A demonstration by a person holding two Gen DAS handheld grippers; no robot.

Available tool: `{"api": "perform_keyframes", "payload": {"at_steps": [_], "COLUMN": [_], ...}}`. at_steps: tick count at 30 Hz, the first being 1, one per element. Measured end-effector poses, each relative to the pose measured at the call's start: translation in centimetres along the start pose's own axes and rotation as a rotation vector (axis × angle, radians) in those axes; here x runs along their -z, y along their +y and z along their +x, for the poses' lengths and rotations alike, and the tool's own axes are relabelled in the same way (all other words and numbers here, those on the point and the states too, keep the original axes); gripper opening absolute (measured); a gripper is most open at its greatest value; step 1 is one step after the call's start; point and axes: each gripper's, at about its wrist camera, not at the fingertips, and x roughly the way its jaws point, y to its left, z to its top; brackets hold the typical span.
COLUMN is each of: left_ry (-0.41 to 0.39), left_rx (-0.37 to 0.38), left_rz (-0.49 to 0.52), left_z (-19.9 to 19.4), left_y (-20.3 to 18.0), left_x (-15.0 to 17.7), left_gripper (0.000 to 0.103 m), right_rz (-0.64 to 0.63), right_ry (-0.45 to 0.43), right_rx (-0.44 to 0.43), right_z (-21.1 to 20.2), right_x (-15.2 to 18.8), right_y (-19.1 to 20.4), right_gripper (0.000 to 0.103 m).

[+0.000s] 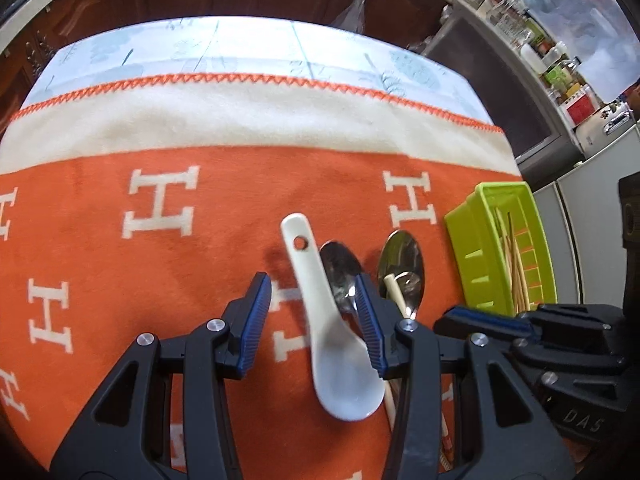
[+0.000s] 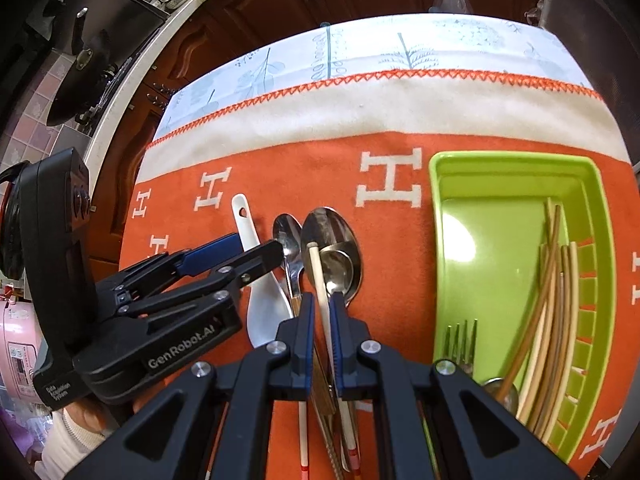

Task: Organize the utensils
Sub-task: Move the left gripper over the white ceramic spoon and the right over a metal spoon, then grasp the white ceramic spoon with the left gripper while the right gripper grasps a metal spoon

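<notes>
An orange blanket (image 1: 200, 208) patterned with white H letters covers my desk (image 1: 256, 46), its cream band and zigzag-stitched hem lying toward the far edge. On the right of the blanket sits a lime-green tray (image 2: 444, 216) that holds a bundle of chopsticks (image 2: 556, 300) along its slotted right wall, with a fork (image 2: 464, 340) and a spoon bowl near its front.

My left claw (image 1: 314, 316) hangs tilted down over a white ceramic spoon (image 1: 340, 364), jaws spread to either side of its handle; the right pad looks close against the spoon's edge, the left pad stands well apart. The spoon lies on the blanket, scoop toward me and its holed handle end pointing away.

My right claw (image 2: 322, 334) is pinched on a single pale chopstick (image 2: 316, 268), whose far tip rests across a large metal spoon (image 2: 336, 240). A smaller metal spoon (image 2: 288, 236) lies just beside it, between the large one and the ceramic spoon. More utensil handles run beneath my right claw, half hidden.
</notes>
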Motion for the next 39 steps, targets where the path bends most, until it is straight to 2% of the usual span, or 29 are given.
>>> {"api": "perform_keyframes", "payload": {"at_steps": [6, 8, 10, 17, 23, 30, 39], "left_ry": [-0.044, -0.058, -0.062, -0.084, -0.091, -0.108, -0.120], "left_rx": [0.098, 0.129, 0.150, 0.154, 0.160, 0.178, 0.189], "left_rz": [-0.014, -0.029, -0.052, -0.084, -0.073, -0.076, -0.094], "left_z": [0.7, 1.0, 1.3, 1.6, -0.2, -2.8, -2.4], "left_y": [-0.1, -0.1, 0.1, 0.2, 0.5, 2.1, 3.0], "left_x": [0.5, 0.7, 0.9, 1.3, 1.6, 2.2, 2.8], "left_gripper": [0.029, 0.023, 0.011, 0.011, 0.009, 0.007, 0.004], "right_rz": [-0.001, -0.001, -0.002, 0.003, 0.002, -0.008, -0.016], "right_ry": [0.011, 0.011, 0.015, 0.034, 0.039, 0.040, 0.052], "right_rx": [-0.015, -0.021, -0.027, -0.046, -0.052, -0.025, -0.006], "right_z": [0.3, 0.3, 0.4, 1.1, 1.5, 2.2, 3.5], "right_x": [0.2, 0.3, 0.4, 0.6, 0.5, 0.2, 0.0], "right_y": [0.1, 0.1, 0.1, 0.2, 0.3, 0.6, 1.0], "right_gripper": [0.007, 0.007, 0.007, 0.007, 0.007, 0.007, 0.009]}}
